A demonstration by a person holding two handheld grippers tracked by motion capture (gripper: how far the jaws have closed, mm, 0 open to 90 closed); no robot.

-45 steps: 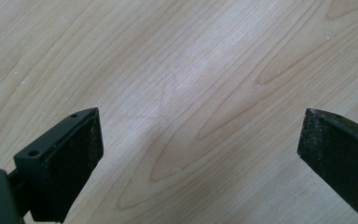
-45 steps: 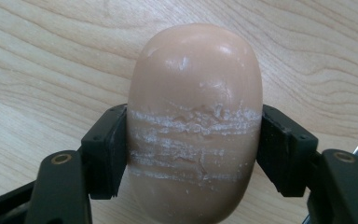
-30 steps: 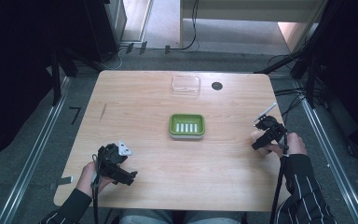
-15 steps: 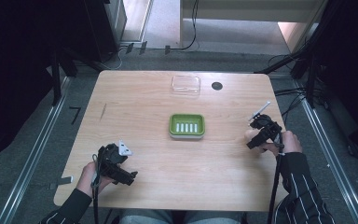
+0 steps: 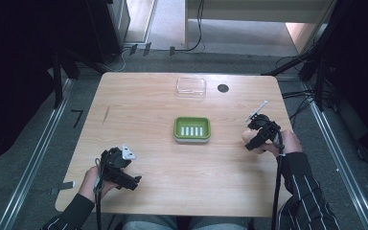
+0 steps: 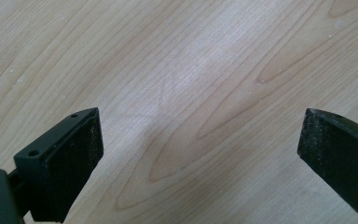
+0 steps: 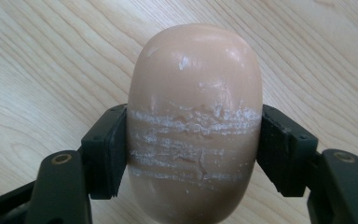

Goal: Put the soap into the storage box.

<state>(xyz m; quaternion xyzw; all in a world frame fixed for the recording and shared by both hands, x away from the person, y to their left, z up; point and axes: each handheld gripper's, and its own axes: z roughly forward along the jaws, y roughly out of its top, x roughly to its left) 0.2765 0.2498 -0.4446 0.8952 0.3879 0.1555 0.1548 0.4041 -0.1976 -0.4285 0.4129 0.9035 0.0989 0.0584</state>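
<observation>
Soap, a peach oval bar (image 7: 196, 126), sits clamped in the right hand-held gripper (image 5: 255, 139), seemingly just above the wooden tabletop (image 5: 143, 110); left hand-held gripper (image 6: 200, 140) gapes wide, empty.

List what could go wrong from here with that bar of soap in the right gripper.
1. The soap is rounded and already scored where the right gripper clamps it, so it might slip out.
2. The green soap dish is small and light-looking; a careless drop may nudge it or miss.

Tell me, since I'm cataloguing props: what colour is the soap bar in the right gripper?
Pale peach-pink soap bar, scored with whitish scratches; clearest in the right gripper view.
</observation>
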